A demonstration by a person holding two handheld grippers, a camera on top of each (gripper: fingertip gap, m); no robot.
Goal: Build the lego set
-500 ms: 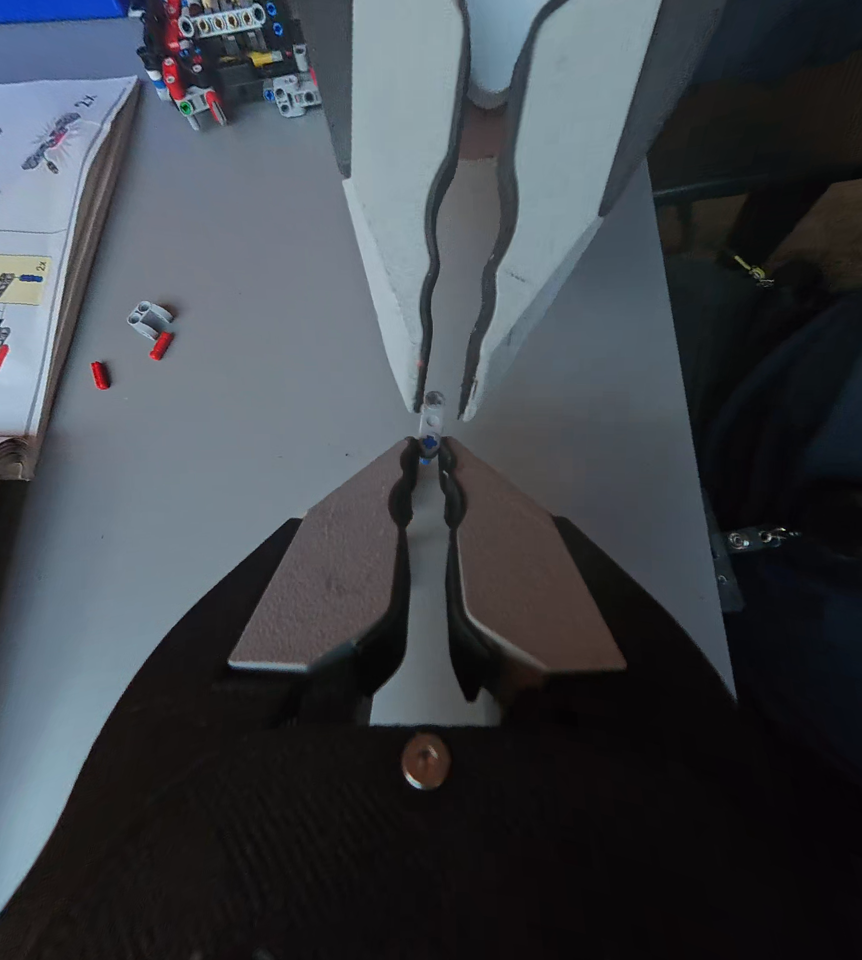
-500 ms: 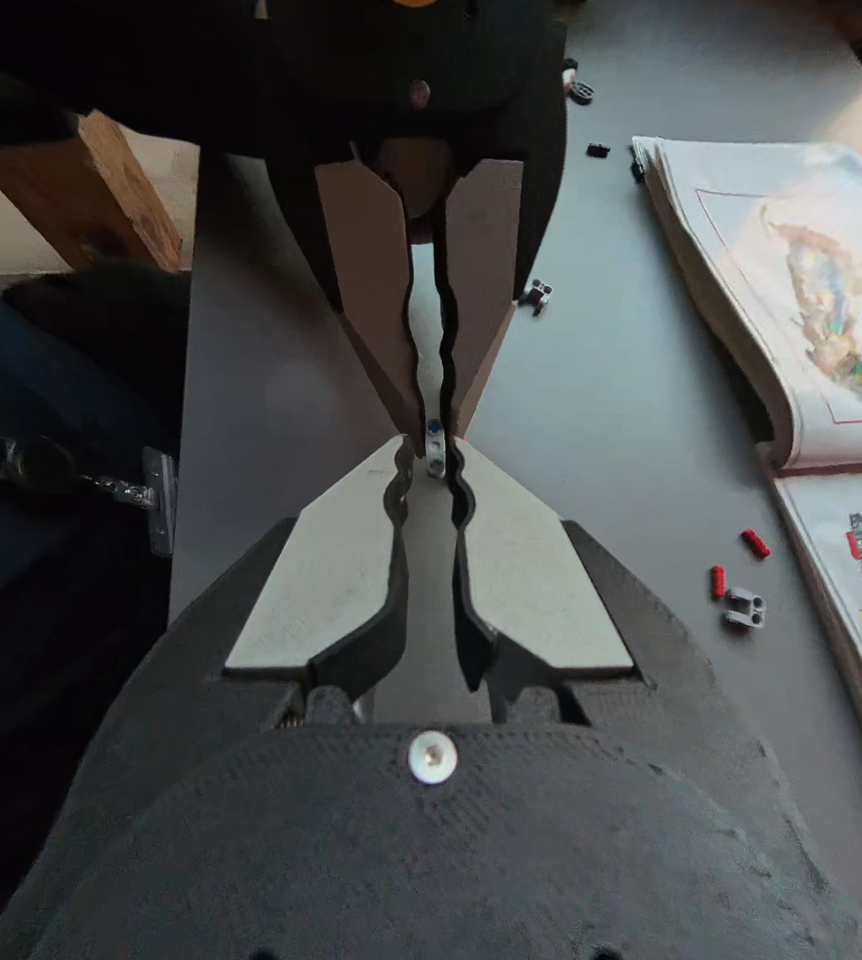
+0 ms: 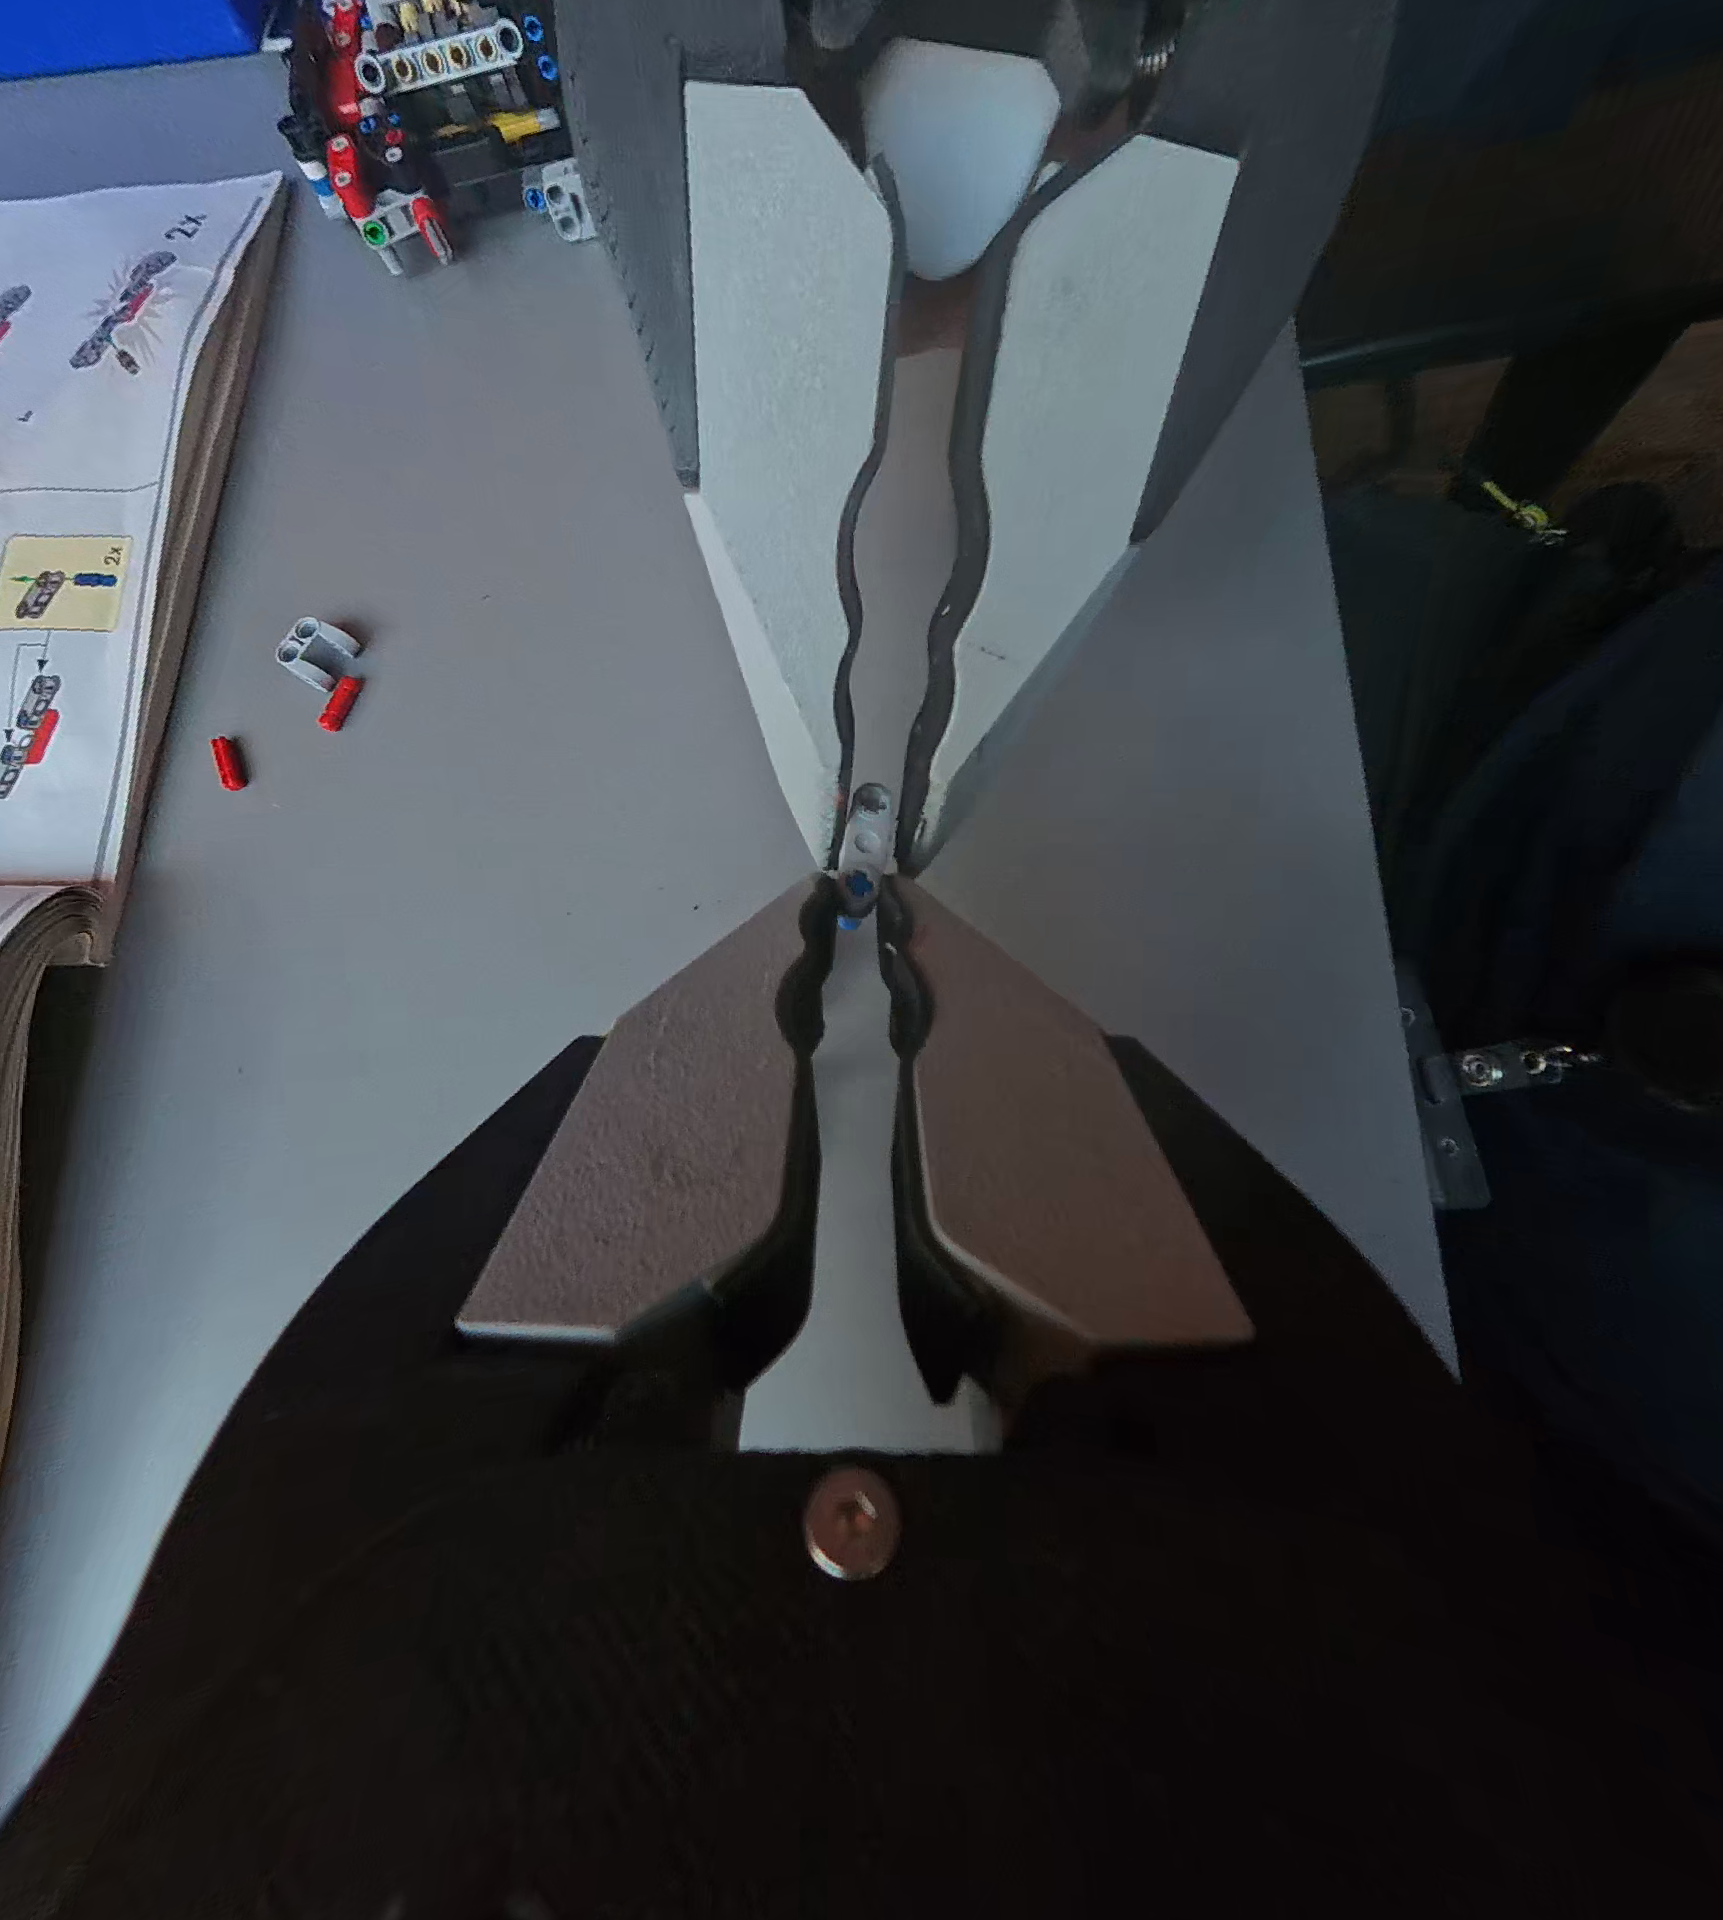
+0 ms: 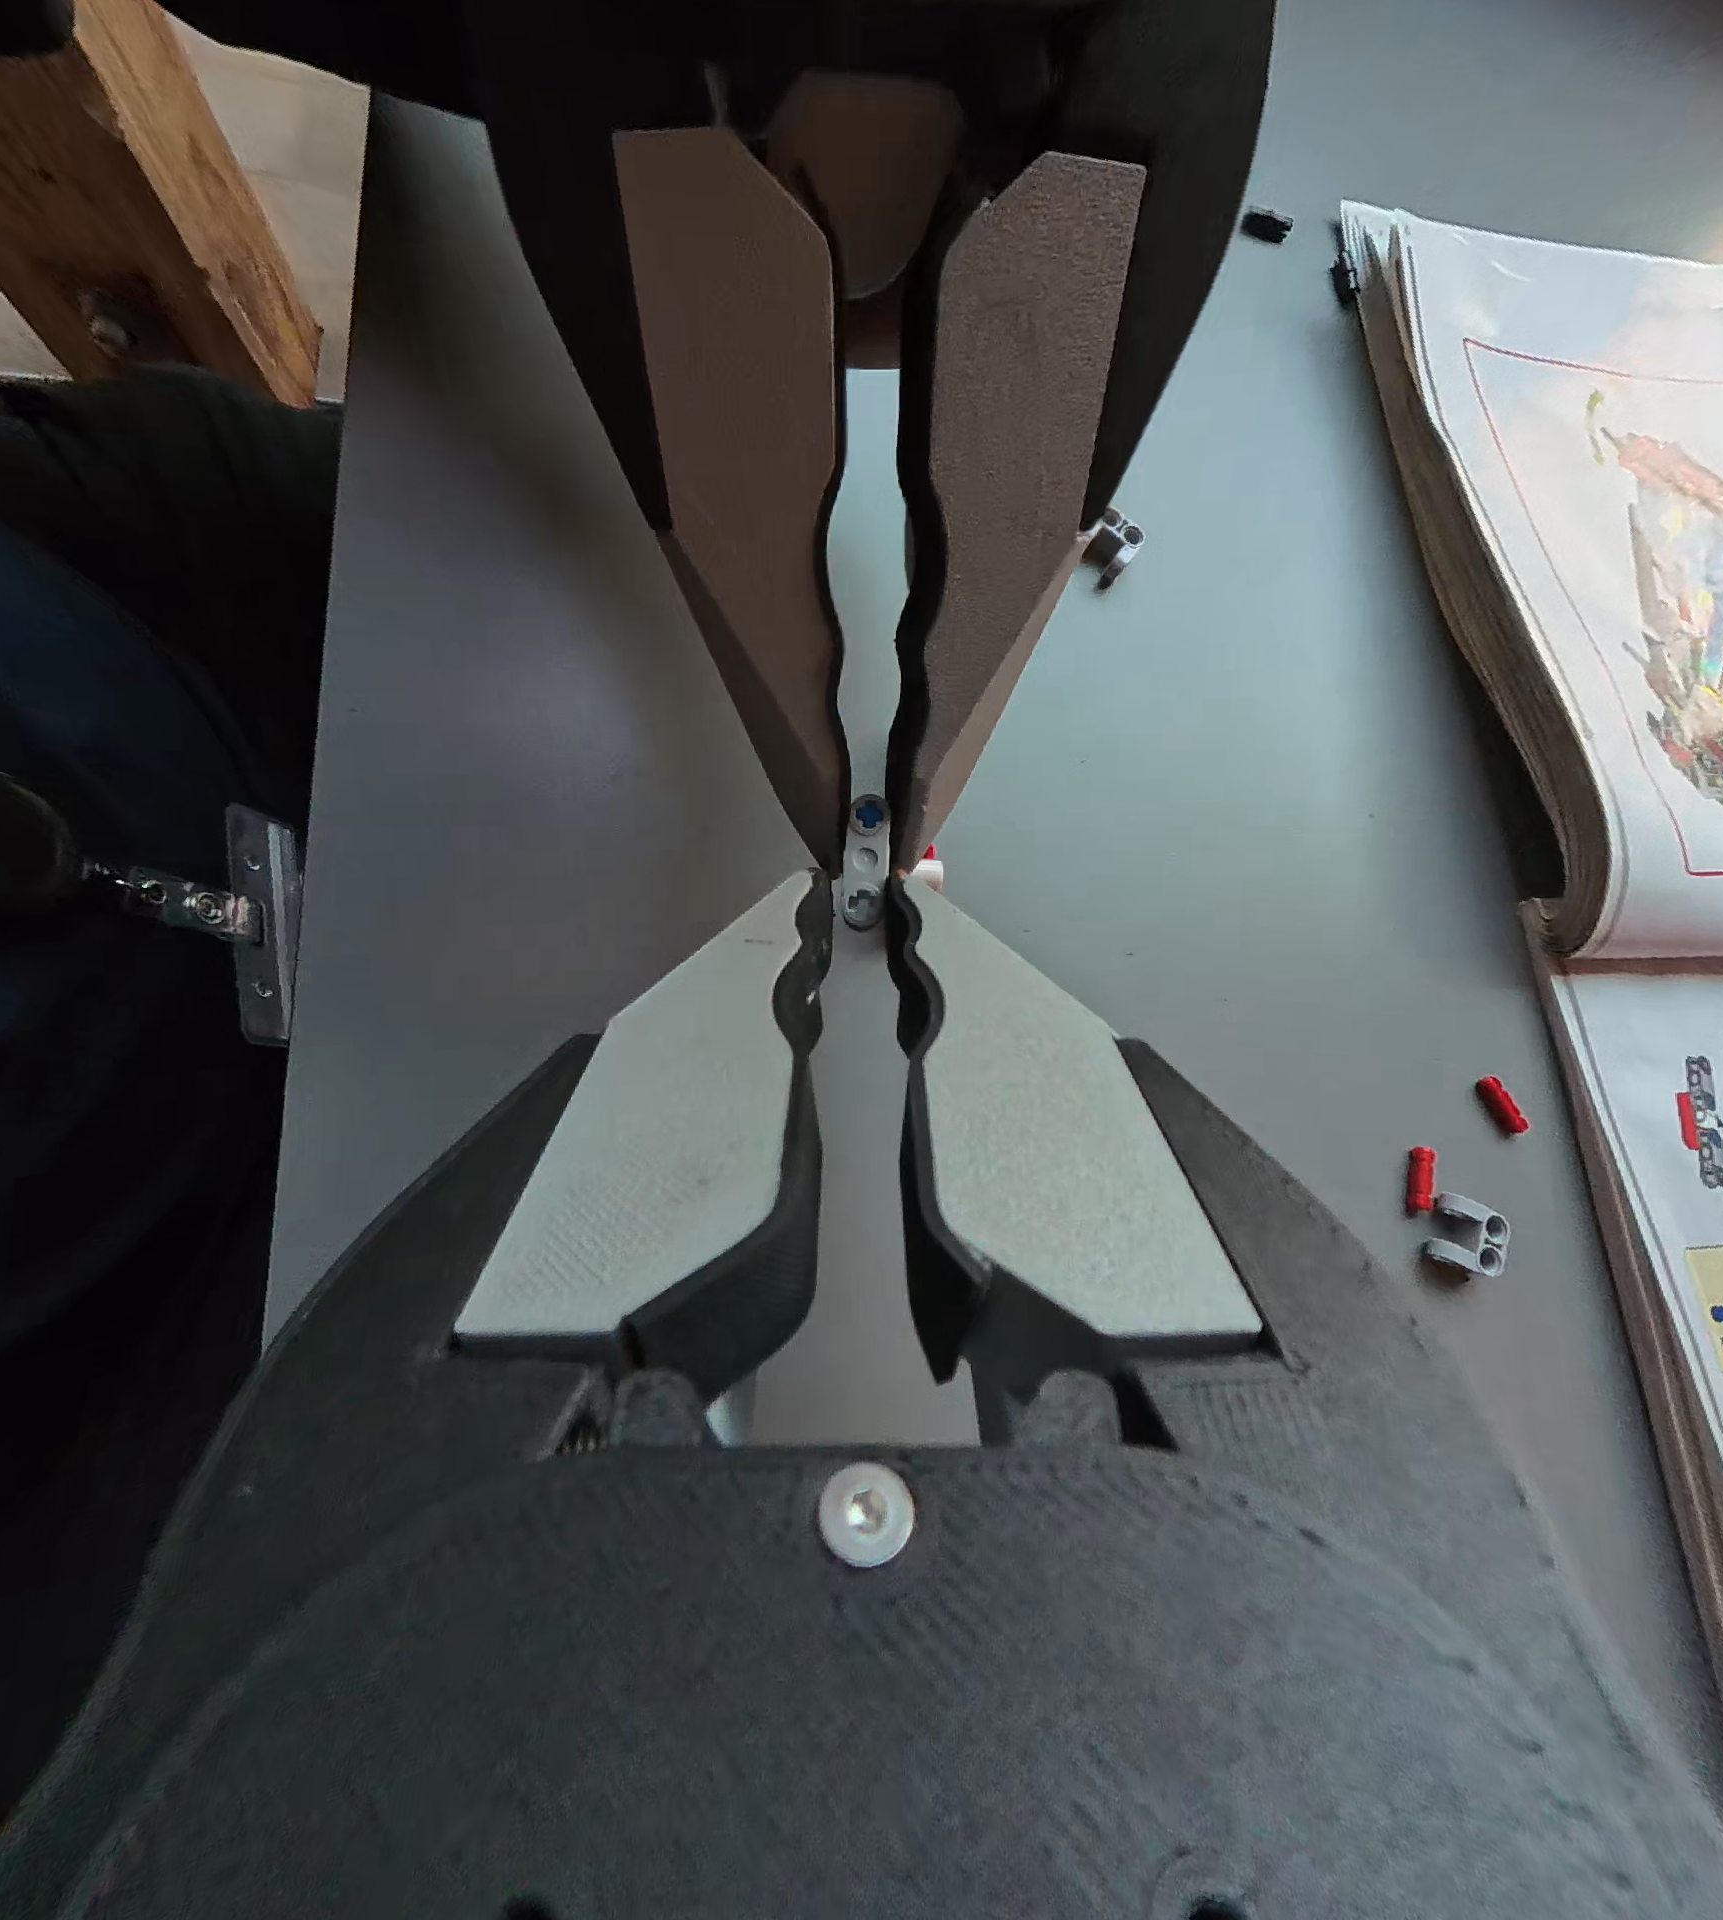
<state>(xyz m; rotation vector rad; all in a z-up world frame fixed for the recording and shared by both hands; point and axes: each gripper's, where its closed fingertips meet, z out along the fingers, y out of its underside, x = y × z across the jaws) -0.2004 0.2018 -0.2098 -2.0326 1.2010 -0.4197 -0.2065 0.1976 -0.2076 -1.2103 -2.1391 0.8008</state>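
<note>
The right gripper (image 4: 862,902) fingers have narrowed — now closing on the grey beam (image 4: 866,864).

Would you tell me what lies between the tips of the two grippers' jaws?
A small grey beam with a blue pin in one end spans it, gripped at either end by the left gripper and right gripper; both wrist views show it.

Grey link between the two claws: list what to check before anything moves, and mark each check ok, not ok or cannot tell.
1. Left claw shut on the grey link at its blue-pin end: ok.
2. Right claw shut on the link's other end, pads against its sides: ok.
3. Blue pin seated in the end hole: ok.
4. Link lifted off the table: cannot tell.
5. Two loose red pins and the grey connector lie away from both claws: ok.
</note>
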